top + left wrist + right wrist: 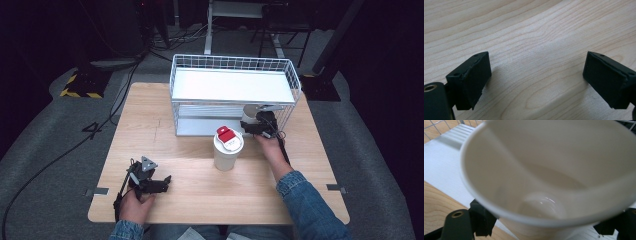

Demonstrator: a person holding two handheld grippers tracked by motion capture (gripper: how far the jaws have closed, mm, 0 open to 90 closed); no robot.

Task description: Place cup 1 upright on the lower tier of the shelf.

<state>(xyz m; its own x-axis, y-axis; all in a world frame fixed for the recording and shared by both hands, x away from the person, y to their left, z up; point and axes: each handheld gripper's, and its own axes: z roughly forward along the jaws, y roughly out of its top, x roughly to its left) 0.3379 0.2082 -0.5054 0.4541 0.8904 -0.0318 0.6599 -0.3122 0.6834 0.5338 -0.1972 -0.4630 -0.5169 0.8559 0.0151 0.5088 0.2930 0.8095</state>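
Right gripper (256,126) has its jaws clamped on a white paper cup (544,182) at the wire rack's (232,65) lower shelf, probably shelving it. Left gripper (536,80) idles, jaws apart, over the desk (190,195).

The left hand-held gripper (159,184) sits at the lower left of the high view, held low over the table (200,200) by the person's left hand (136,204). Its jaws stand wide apart with nothing between them. The right hand-held gripper (250,126) is at center right, on an outstretched denim-sleeved forearm (305,200), its jaws closed on a white paper cup (549,182).
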